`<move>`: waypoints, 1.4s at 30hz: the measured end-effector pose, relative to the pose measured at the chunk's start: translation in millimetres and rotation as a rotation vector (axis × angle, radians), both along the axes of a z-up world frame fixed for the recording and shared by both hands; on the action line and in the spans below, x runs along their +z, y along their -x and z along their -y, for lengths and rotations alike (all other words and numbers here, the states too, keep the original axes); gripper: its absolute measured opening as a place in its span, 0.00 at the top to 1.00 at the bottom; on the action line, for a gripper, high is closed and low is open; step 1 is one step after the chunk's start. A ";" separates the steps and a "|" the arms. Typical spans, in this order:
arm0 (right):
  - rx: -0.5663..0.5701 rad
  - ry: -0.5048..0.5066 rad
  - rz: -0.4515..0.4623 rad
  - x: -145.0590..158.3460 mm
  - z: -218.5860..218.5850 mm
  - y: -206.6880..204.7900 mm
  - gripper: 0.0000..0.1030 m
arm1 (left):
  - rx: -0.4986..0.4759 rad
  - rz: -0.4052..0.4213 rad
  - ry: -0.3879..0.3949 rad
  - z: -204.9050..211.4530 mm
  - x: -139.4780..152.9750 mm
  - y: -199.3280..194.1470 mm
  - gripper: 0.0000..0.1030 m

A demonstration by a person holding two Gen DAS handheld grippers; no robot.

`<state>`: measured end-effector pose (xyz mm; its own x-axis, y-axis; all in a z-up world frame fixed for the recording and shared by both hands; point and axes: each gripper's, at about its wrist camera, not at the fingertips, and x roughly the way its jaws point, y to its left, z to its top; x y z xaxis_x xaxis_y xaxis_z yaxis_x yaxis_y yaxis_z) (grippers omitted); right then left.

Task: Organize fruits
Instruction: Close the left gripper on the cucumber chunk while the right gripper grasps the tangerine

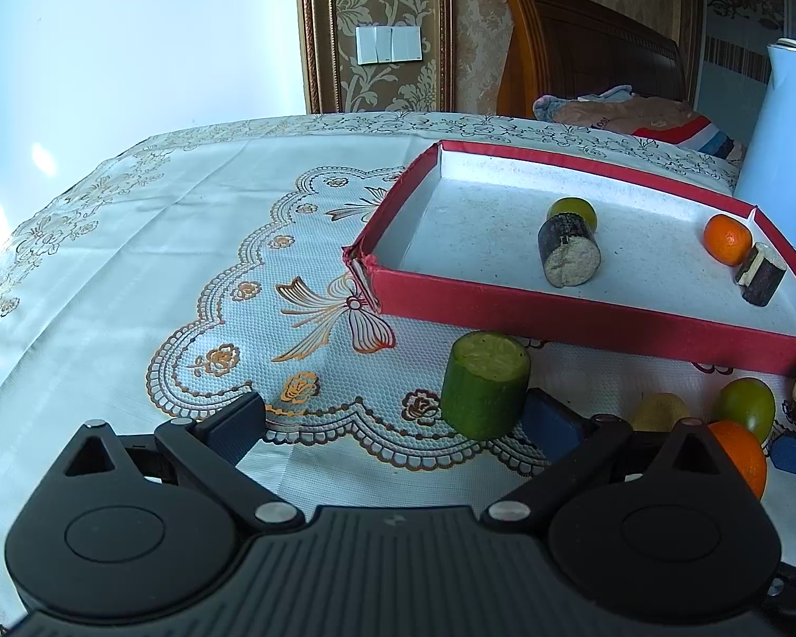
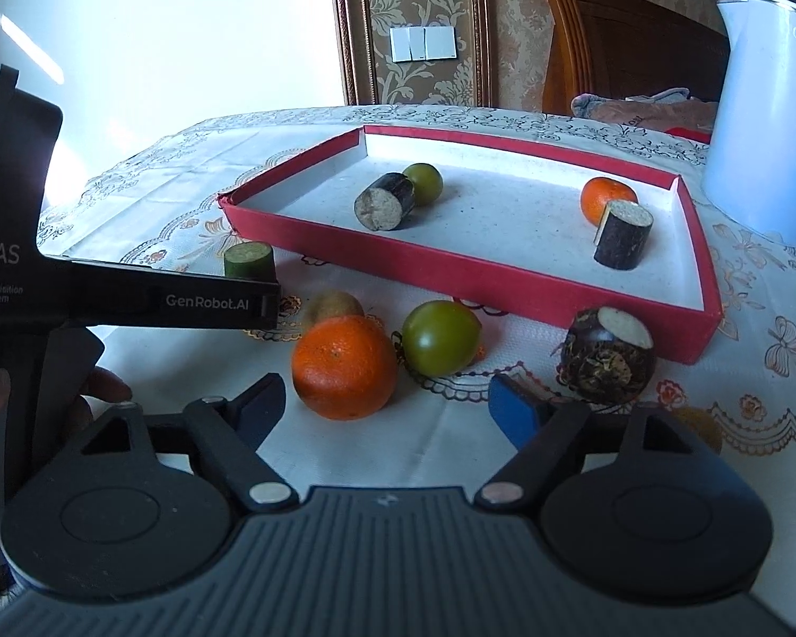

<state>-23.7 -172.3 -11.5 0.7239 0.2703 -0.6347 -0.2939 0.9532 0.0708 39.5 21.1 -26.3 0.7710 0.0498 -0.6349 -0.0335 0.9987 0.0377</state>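
A red tray (image 2: 467, 270) holds a green fruit (image 2: 424, 183), a small orange (image 2: 605, 199) and two dark cane pieces (image 2: 384, 201). In front of it lie a big orange (image 2: 345, 366), a green fruit (image 2: 440, 337), a kiwi (image 2: 334, 305) and a dark round root (image 2: 607, 355). My right gripper (image 2: 387, 409) is open; the big orange sits just beyond its left finger. My left gripper (image 1: 392, 424) is open too. An upright green cane piece (image 1: 485, 387) stands close by its right pad (image 1: 552, 424), far from the left pad.
A white kettle (image 2: 764, 122) stands at the tray's right rear corner. The left gripper's black body (image 2: 132, 302) reaches in from the left of the right wrist view, with a person's hand below it. A patterned cloth (image 1: 185, 244) covers the table.
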 end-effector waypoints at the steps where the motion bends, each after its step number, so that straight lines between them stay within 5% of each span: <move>1: 0.002 0.000 -0.001 0.1 -0.8 -0.4 0.24 | 0.000 0.000 0.000 -0.2 0.0 0.0 0.00; 11: 0.004 0.033 0.007 0.8 -11.5 -0.7 0.33 | 0.000 0.000 0.001 -0.4 0.0 0.2 0.00; 15: 0.024 0.013 0.012 2.9 -10.3 2.0 0.55 | 0.000 0.000 0.001 -0.1 0.1 0.2 0.00; 27: 0.034 0.032 0.020 1.5 -17.9 0.7 0.62 | -0.001 0.006 -0.013 0.6 0.7 1.4 0.00; 35: 0.035 0.021 0.024 2.1 -15.6 3.0 0.62 | -0.051 0.041 -0.041 9.3 4.8 7.0 0.19; 37: 0.033 0.016 0.025 2.4 -14.3 3.7 0.62 | -0.092 0.037 -0.007 9.0 5.9 8.2 0.42; 38: 0.032 0.016 0.026 2.5 -14.0 3.9 0.62 | -0.109 0.038 0.004 9.6 6.2 9.1 0.46; 42: 0.029 0.012 0.026 2.8 -13.2 4.4 0.62 | -0.119 0.041 -0.001 11.6 5.8 9.6 0.51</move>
